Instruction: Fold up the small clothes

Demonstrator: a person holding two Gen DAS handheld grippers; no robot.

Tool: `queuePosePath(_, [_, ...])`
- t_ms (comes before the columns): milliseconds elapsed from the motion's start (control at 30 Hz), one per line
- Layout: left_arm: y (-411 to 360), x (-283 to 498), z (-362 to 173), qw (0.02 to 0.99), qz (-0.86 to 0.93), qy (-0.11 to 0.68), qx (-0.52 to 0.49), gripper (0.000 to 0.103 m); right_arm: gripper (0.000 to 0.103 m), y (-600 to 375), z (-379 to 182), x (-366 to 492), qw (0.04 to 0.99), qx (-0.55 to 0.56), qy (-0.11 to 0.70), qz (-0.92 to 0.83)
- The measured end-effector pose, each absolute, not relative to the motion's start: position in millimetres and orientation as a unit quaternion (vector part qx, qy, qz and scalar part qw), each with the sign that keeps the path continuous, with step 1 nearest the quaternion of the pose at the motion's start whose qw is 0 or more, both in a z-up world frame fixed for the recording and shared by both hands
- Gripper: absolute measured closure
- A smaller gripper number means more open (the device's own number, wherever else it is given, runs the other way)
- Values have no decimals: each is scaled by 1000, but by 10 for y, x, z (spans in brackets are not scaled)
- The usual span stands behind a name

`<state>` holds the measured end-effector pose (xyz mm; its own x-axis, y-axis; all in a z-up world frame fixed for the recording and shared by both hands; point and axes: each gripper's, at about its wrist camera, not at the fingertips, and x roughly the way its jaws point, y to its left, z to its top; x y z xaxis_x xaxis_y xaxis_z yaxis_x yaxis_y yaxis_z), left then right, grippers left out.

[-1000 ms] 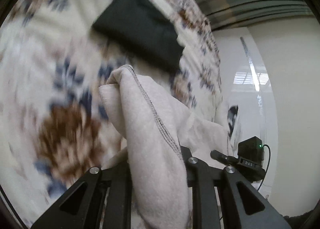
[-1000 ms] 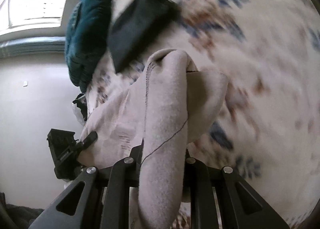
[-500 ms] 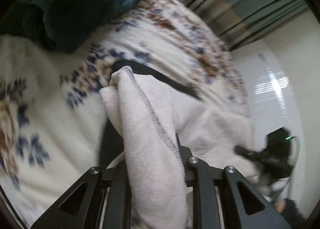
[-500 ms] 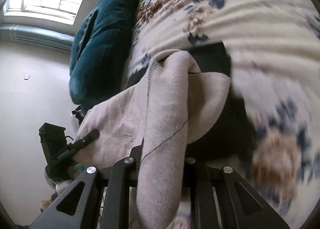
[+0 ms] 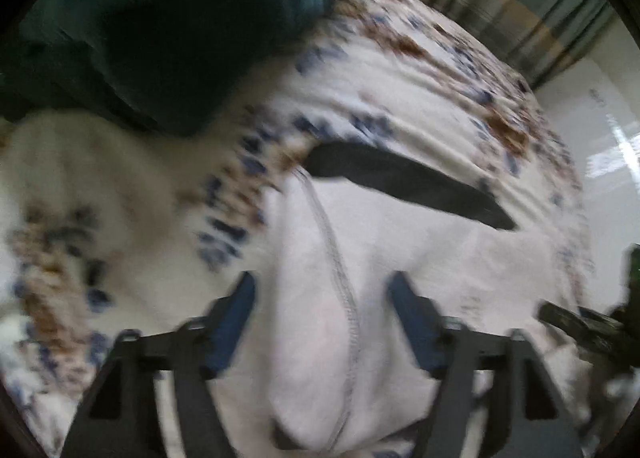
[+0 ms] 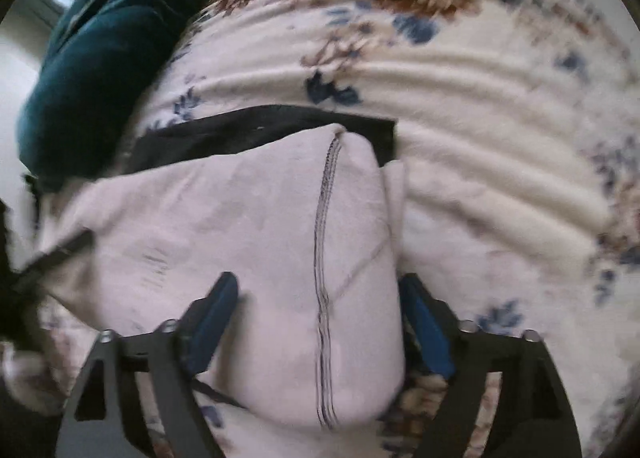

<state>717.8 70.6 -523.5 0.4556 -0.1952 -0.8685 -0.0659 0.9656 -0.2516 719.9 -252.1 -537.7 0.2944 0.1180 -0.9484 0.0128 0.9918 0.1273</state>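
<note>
A pale pink garment with a dark stitched seam lies on top of a folded black garment on the flowered bedspread. My left gripper is open, its blue-padded fingers apart on either side of the pink cloth. In the right wrist view the pink garment covers most of the black garment. My right gripper is open too, its fingers spread beside the cloth. The frames are blurred.
A dark teal cushion lies at the head of the bed and also shows in the right wrist view. The other gripper shows at the right edge. Striped curtains hang behind the bed.
Both grippers carried the pink garment down onto the black one, then opened and let it go. The cloth now rests on the bed instead of hanging from the jaws.
</note>
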Motion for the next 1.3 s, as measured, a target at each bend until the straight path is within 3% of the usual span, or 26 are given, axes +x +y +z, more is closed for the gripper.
queuePosePath(33, [692, 7134, -5205, 850, -23, 512, -122, 7, 1, -2481, -5370, 7141, 804, 38, 593, 12])
queuePosePath(67, [664, 7094, -5196, 850, -14, 513, -121, 0, 0, -2459, -5355, 7100, 805, 28, 593, -3])
queuePosePath(267, [351, 6901, -5166, 844, 8, 529, -83, 0, 0, -2330, -5205, 6760, 818, -30, 572, -58])
queuePosePath(467, [56, 6543, -4747, 854, 30, 518, -35, 0, 0, -2355, -4757, 6383, 827, -24, 556, -78])
queuePosePath(1300, [-458, 4209, -1529, 922, -10, 385, -22, 0, 0, -2372, -1034, 3706, 921, -47, 377, -89])
